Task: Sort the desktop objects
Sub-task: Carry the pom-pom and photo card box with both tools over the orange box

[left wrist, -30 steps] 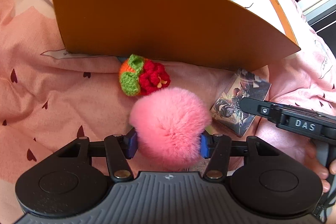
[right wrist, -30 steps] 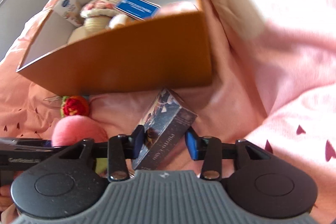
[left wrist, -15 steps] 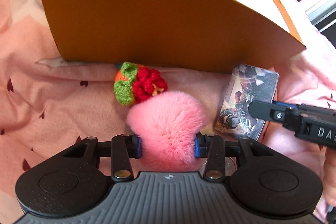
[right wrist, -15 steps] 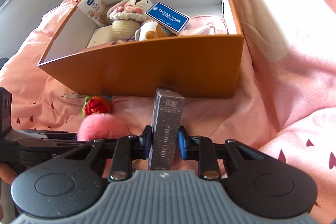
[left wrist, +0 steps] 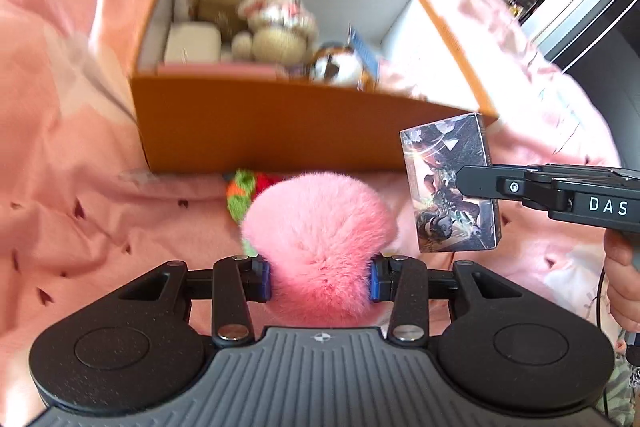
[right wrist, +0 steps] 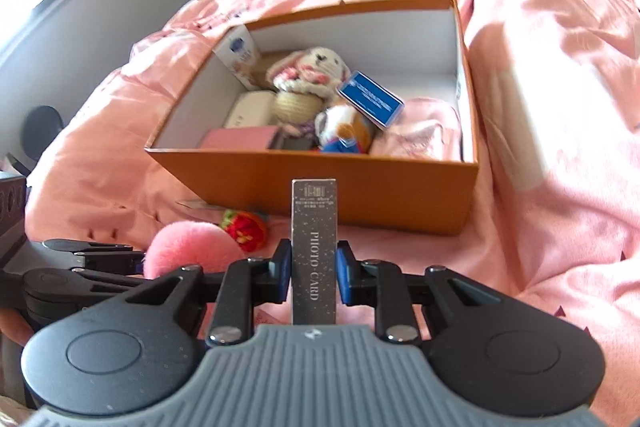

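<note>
Rumpled pink duvet with small dark heart prints [right wrist: 552, 131] carries everything in view. Open orange cardboard box with white inner walls [right wrist: 320, 183] sits on the duvet, well filled. Contents, large to small: folded pale pink cloth [right wrist: 424, 135] in the near right corner; crocheted cream rabbit doll with pink frilled collar [right wrist: 308, 75] upright near the middle, against the far part of the box; white rounded case [right wrist: 248, 111] along the left wall; flat pink rectangular box [right wrist: 240, 139] against the near wall; small white-and-orange plush toy with blue clothing [right wrist: 344, 127] leaning near the middle; white tube with a blue round logo [right wrist: 240, 55] propped in the far left corner; blue card with white lettering [right wrist: 370, 99] resting tilted on the plush toy. Outside the box, just beside its near wall on the duvet, lies a small crocheted red strawberry with green and orange leaves [right wrist: 246, 229]. Left gripper [left wrist: 320, 277]: blue-padded jaws pinching a fluffy pink fur pompom [left wrist: 320, 243], pads sunk into the fur, pompom held in front of the box's near wall and partly covering the strawberry. Right gripper [right wrist: 310, 273]: jaws pressed against both broad faces of a dark glittery photo card box printed "PHOTO CARD" [right wrist: 314, 251], held upright and edge-on, its top level with the box's near wall. Left wrist view blurred over the box contents.
</note>
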### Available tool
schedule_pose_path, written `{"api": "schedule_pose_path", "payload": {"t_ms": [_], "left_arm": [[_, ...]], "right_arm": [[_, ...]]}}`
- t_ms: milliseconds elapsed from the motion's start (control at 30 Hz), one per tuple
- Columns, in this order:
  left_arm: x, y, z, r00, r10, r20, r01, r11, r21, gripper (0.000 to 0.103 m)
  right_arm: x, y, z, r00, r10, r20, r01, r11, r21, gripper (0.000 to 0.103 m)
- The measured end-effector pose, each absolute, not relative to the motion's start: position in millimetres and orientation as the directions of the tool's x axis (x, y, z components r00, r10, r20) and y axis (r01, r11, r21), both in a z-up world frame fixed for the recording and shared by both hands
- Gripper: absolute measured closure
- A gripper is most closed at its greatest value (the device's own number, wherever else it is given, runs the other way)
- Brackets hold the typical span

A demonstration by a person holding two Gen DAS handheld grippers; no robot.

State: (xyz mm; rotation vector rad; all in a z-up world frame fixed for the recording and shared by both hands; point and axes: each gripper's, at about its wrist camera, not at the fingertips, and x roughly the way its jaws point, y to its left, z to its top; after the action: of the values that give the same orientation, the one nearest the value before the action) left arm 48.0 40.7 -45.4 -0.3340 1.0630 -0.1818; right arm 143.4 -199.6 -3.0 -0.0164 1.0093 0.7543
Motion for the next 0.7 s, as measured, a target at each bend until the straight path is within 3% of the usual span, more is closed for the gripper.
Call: {"api": "schedule_pose_path", "payload": {"t_ms": [433,700], "left_arm": [[70.9,72.2,33.2,0.644,-0.268,-0.717,0.011,0.940,-0.342,0.056],[92.7,99.9,47.6,0.700,-0.174,-0.692,-0.046,0.957,-0.287,0.056]], "right_arm": [[165.9,-160.6,60.5,0.366,0.696,-0.618,-0.676,0.655,0.337,0.078],[203.7,-106.7,43.5,0.274,0.696,-0.664,-0.780,0.565,0.271,0.078]]}}
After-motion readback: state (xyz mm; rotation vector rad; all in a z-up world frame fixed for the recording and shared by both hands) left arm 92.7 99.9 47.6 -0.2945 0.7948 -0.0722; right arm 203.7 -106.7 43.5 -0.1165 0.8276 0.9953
